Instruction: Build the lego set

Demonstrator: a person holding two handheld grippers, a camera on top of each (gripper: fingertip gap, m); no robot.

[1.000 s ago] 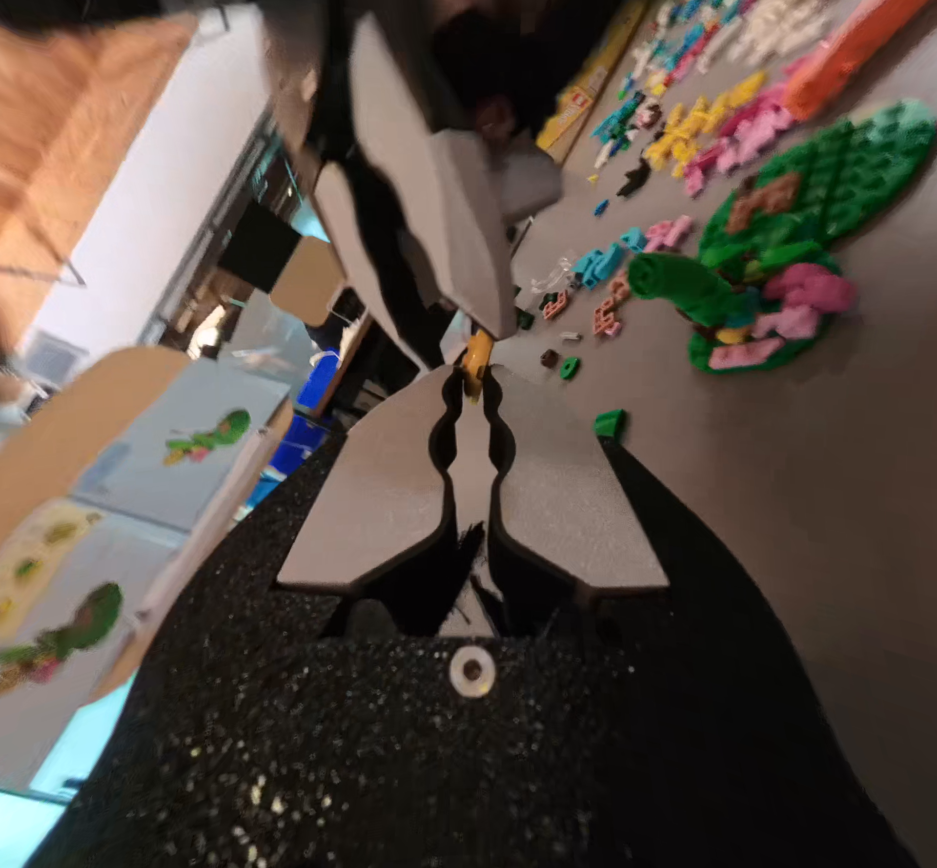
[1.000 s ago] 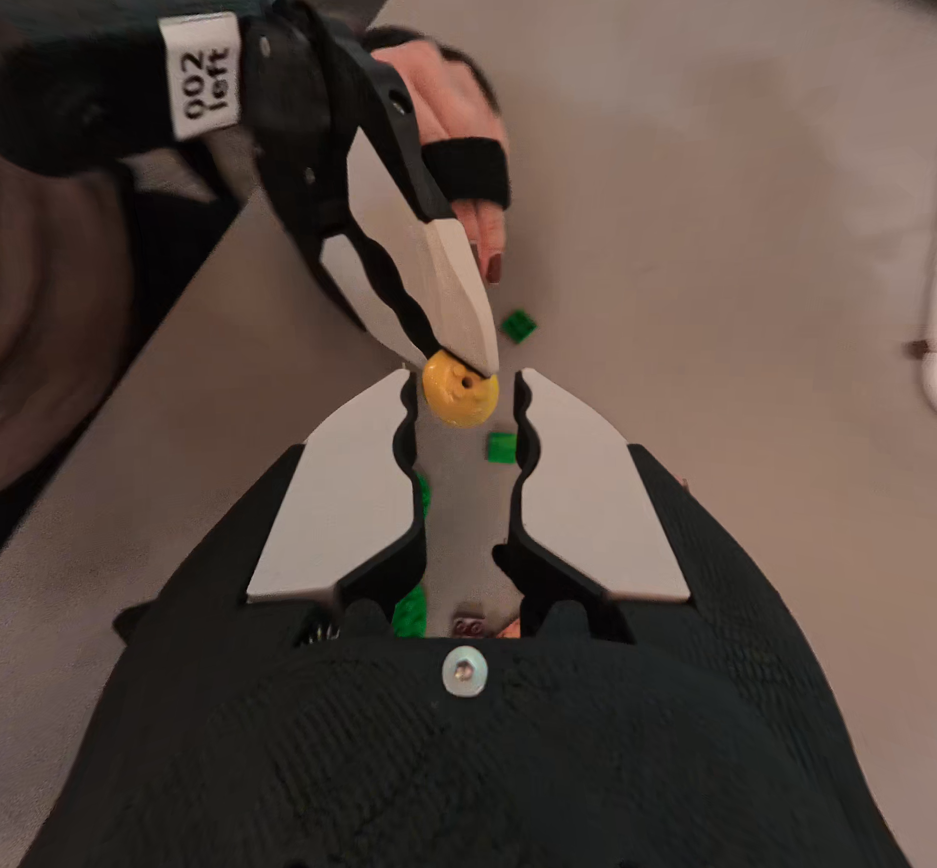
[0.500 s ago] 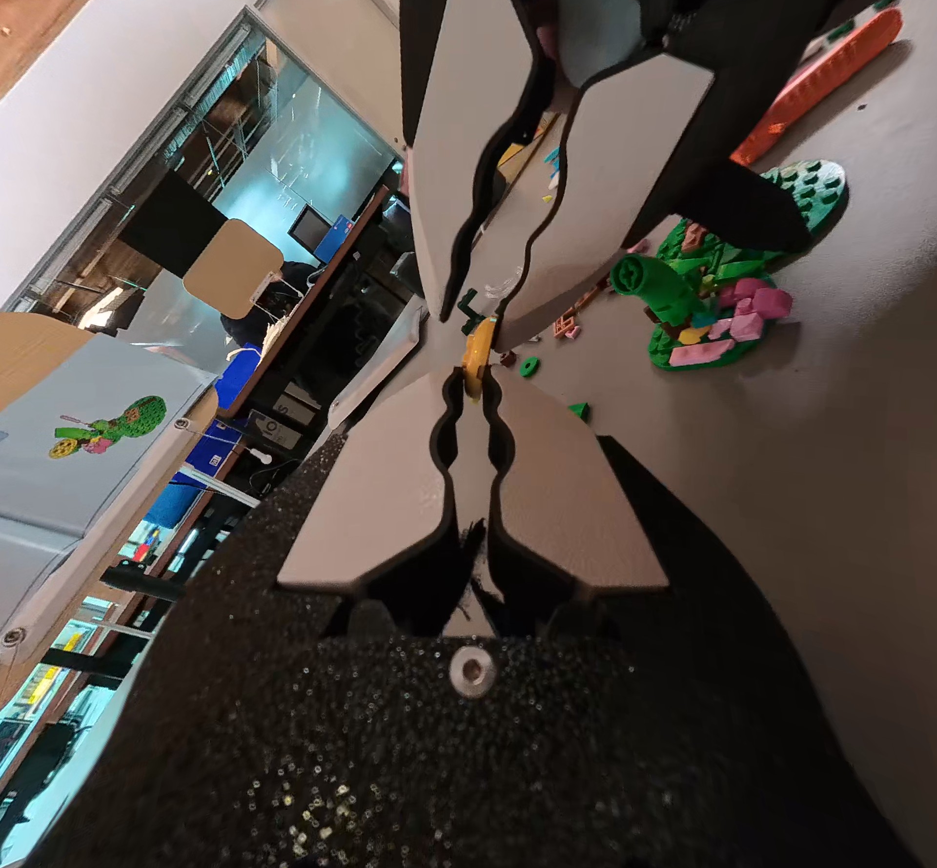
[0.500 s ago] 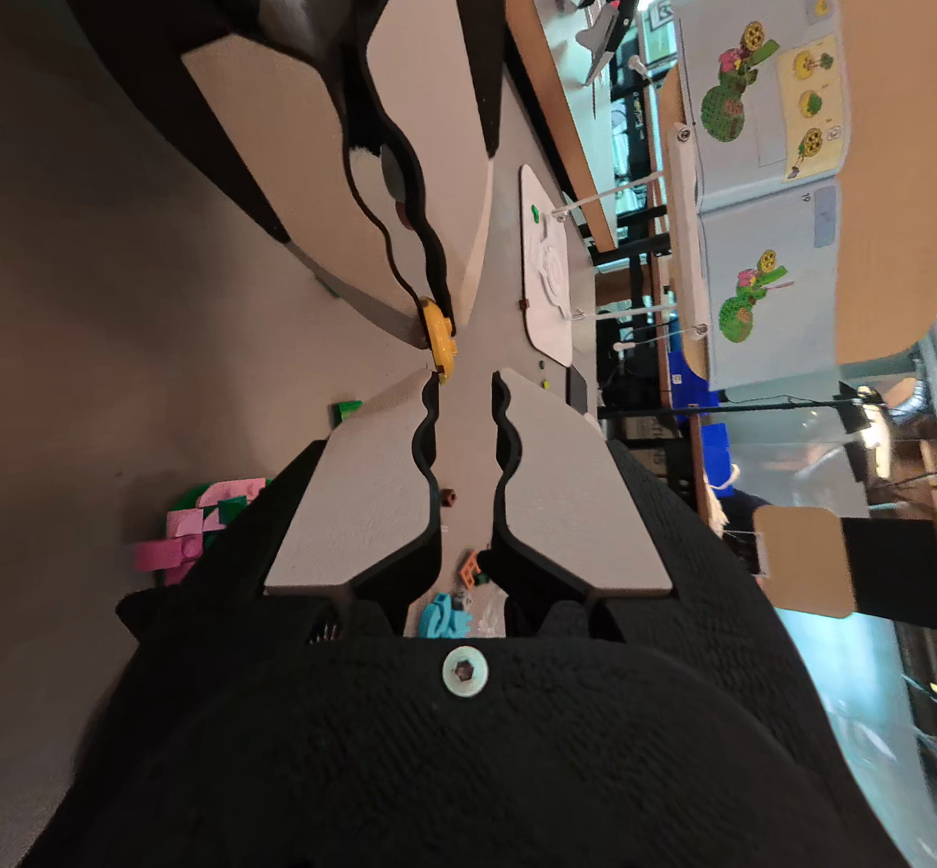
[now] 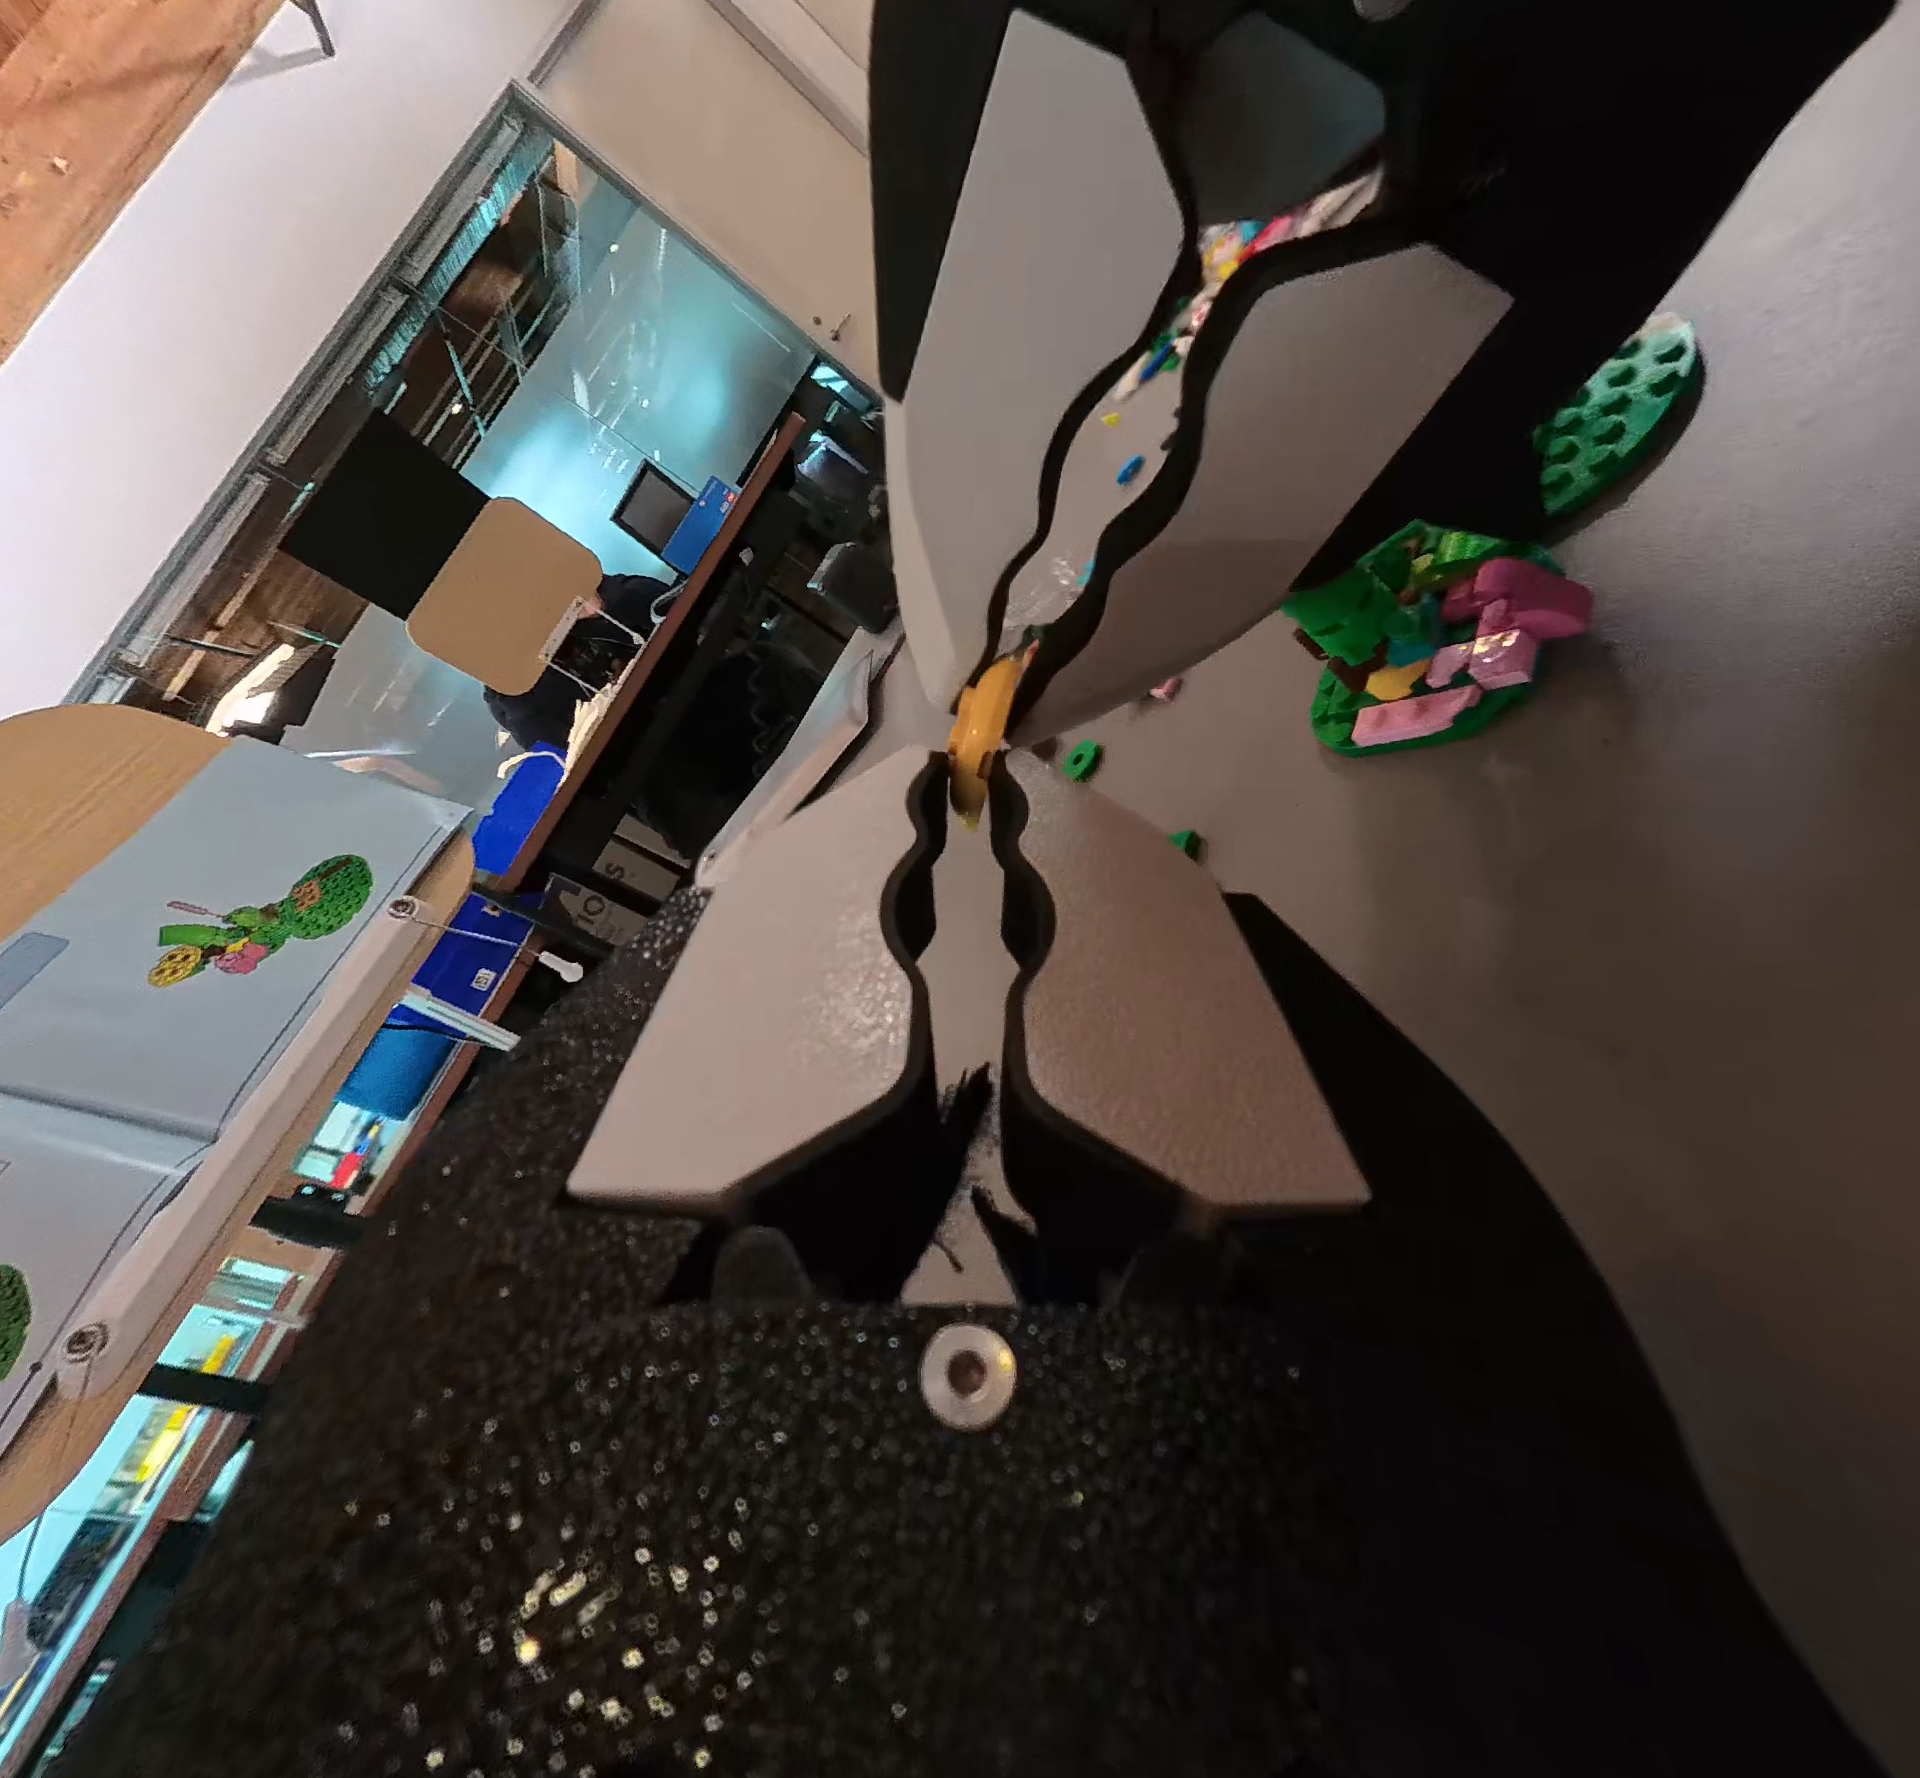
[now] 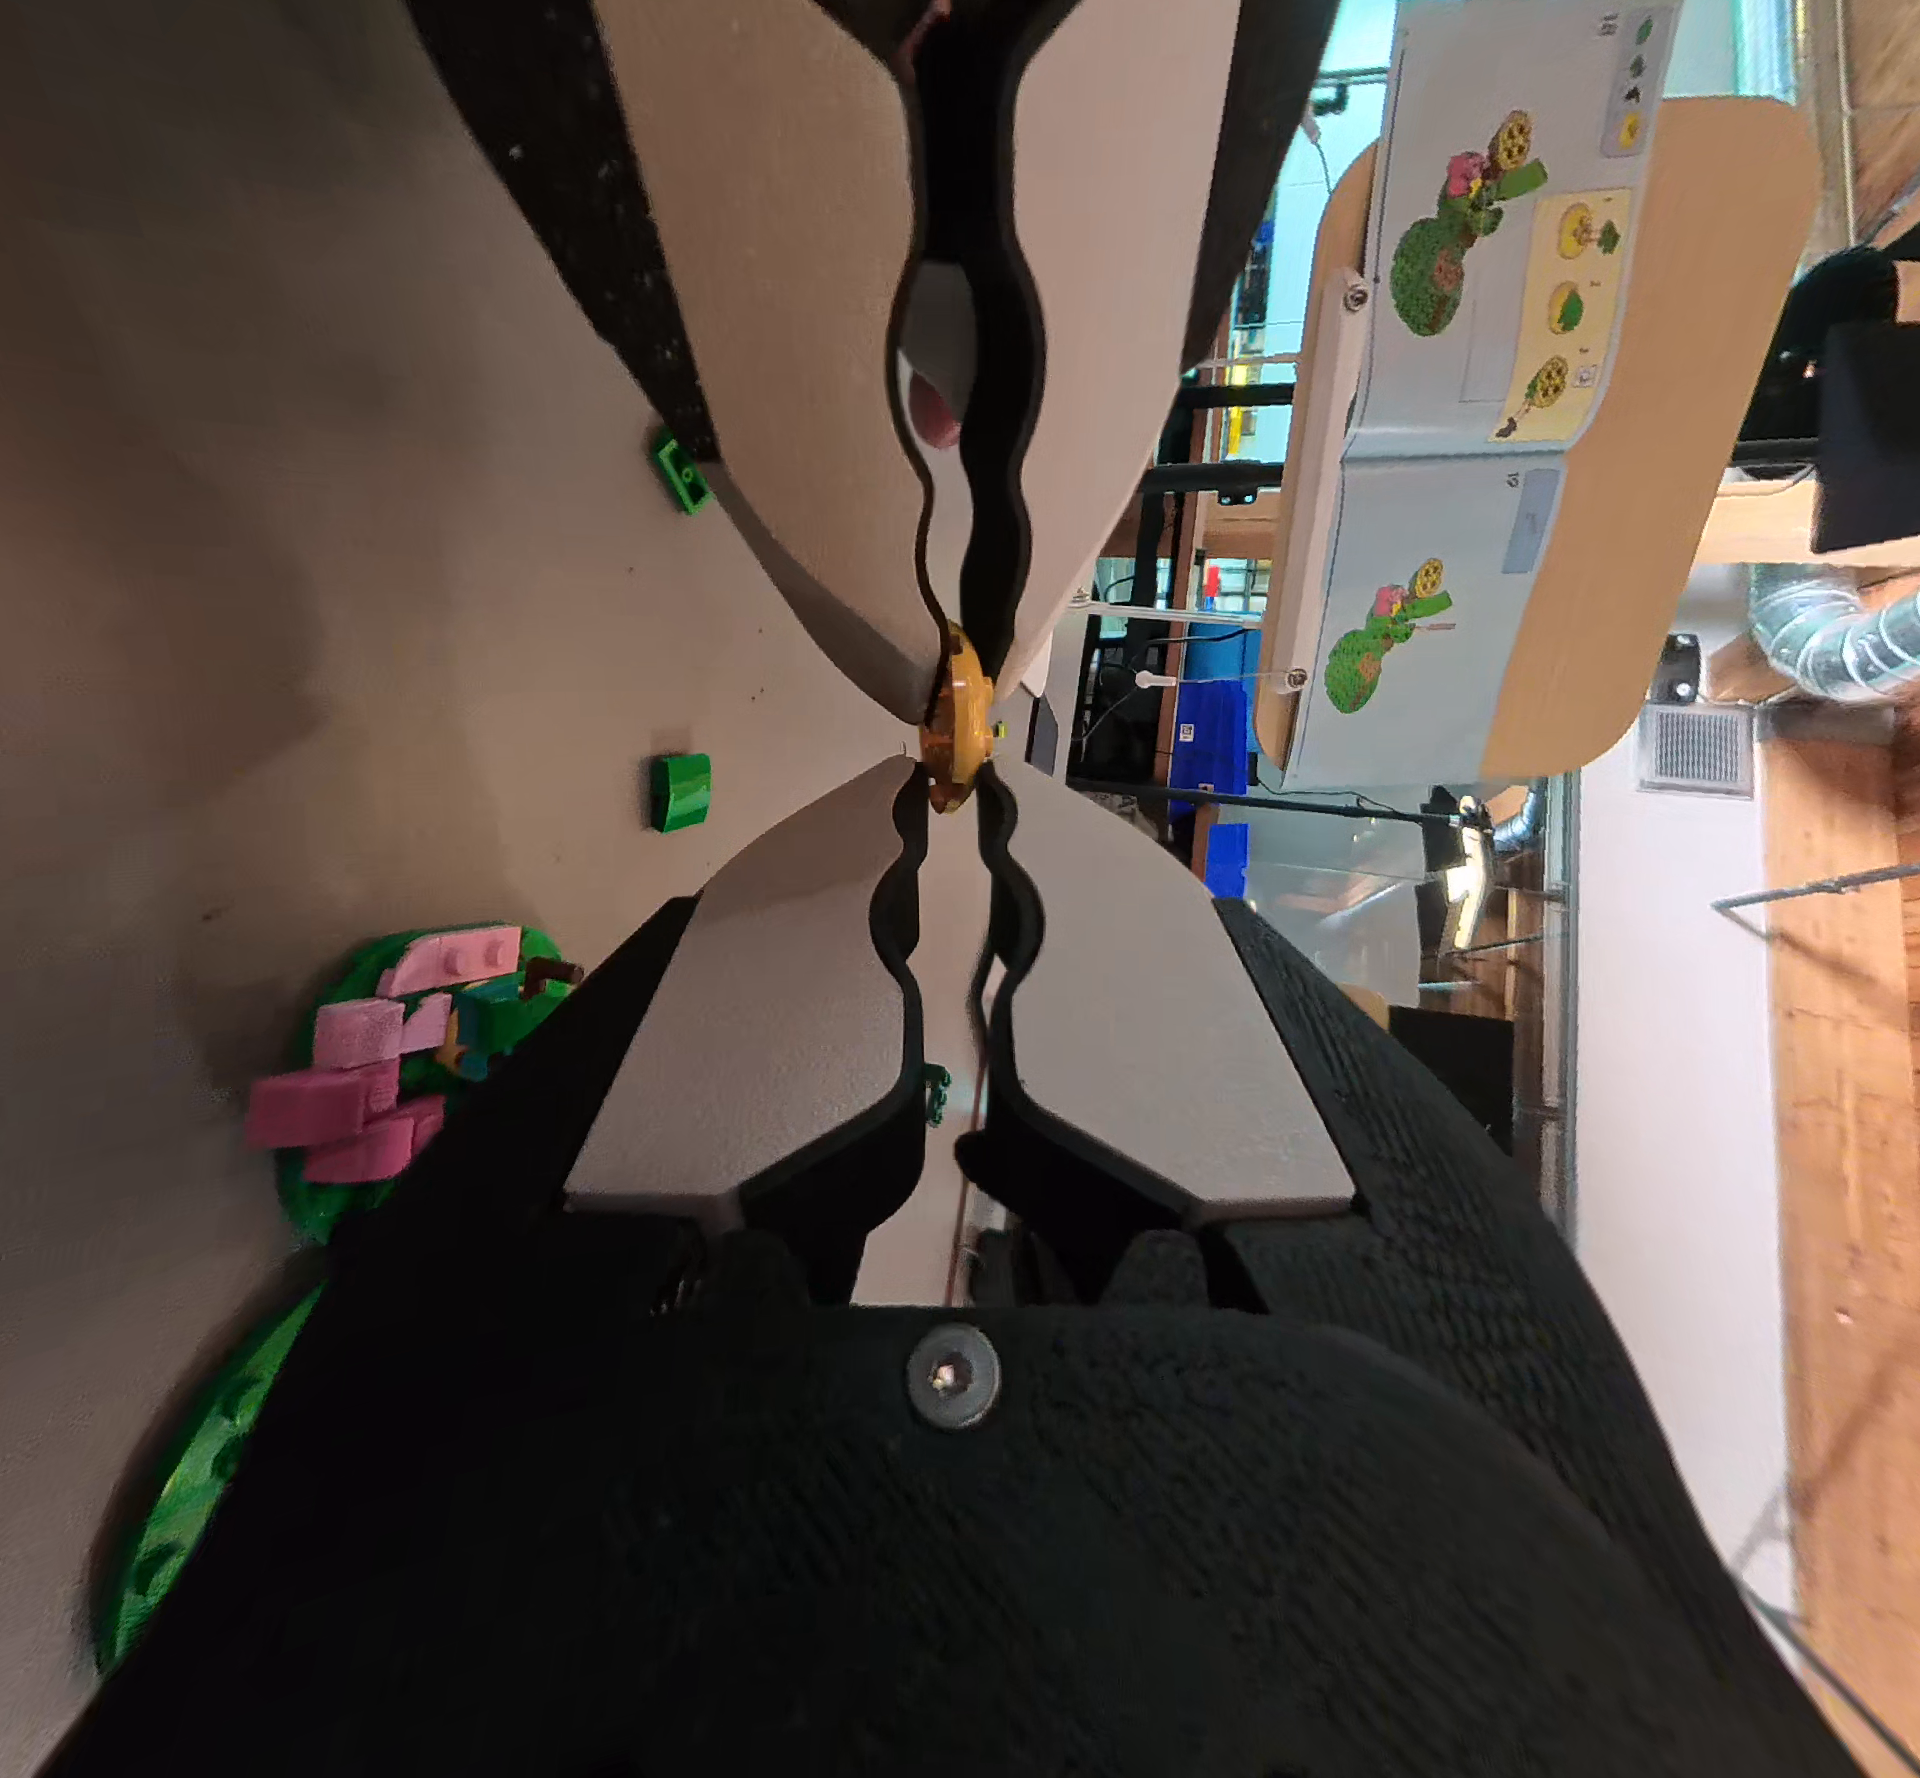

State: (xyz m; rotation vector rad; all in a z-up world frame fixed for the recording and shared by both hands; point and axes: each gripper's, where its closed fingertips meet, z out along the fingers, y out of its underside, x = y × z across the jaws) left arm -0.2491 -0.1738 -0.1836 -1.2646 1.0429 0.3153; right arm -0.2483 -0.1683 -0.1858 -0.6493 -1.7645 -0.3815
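Nearest to each camera, the two grippers meet tip to tip above the grey table [image 5: 1714, 949], both pinching the same yellow round piece [image 5: 977, 736]. The left gripper [image 5: 966, 783] has its fingers clenched on the lower edge of that piece, and the right gripper [image 6: 951, 778] likewise grips it edge-on between its fingertips, so the piece is held in the air between the opposed tips. In the right wrist view the yellow round piece [image 6: 956, 720] shows a darker brownish face on one side. Just beyond the tips, two small green bricks [image 6: 681, 791] lie loose on the table, well apart from each other. Beside them stands the partly built model [image 5: 1423, 658], a green round base carrying pink, green and brown bricks. Farther off, a larger green studded plate [image 5: 1616, 414] lies flat, partly hidden behind the right gripper. At the far edge of the table, an open instruction booklet [image 6: 1455, 398] is clipped upright on a wooden board [image 6: 1704, 440].
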